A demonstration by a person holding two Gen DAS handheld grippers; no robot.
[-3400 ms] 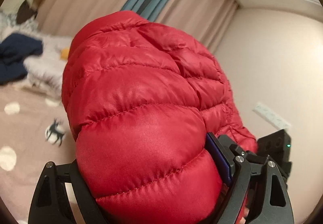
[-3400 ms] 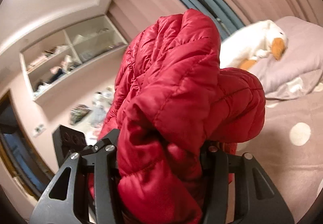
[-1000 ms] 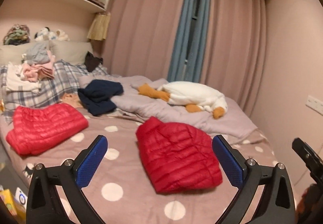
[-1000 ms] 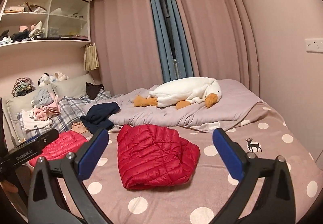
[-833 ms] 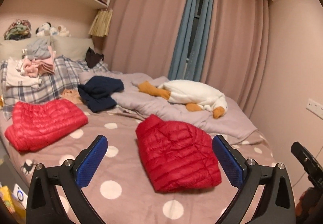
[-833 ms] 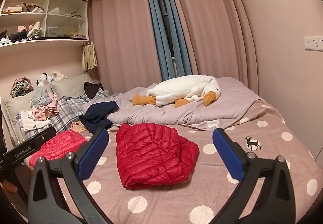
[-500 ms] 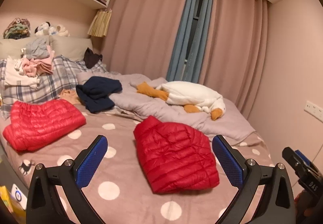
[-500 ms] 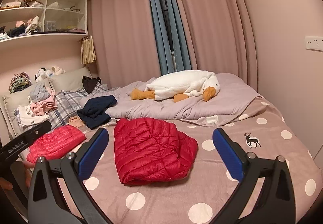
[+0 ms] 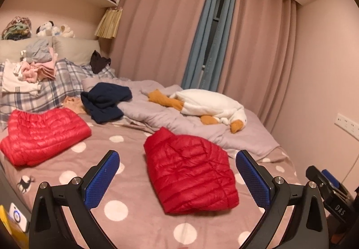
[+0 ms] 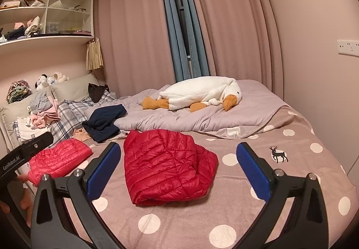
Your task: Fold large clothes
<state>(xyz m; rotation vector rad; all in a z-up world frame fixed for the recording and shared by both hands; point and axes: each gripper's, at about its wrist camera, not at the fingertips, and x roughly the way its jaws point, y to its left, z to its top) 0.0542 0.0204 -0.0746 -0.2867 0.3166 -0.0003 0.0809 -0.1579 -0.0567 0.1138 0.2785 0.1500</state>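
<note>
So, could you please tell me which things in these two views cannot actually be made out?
- Underside and inner folds of the middle red jacket: hidden by its own top layer, both views.
- Far-left red jacket: right wrist view, its near end is covered by the left hand-held gripper.
- Shelf contents: too small to name.
- Navy garment: bunched, type unclear.
- Wall socket: cut by the left wrist view's edge.

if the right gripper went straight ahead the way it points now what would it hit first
Probably the folded red down jacket on the polka-dot bedspread; it lies centred between the open jaws of the right gripper, though depth is unclear.
</note>
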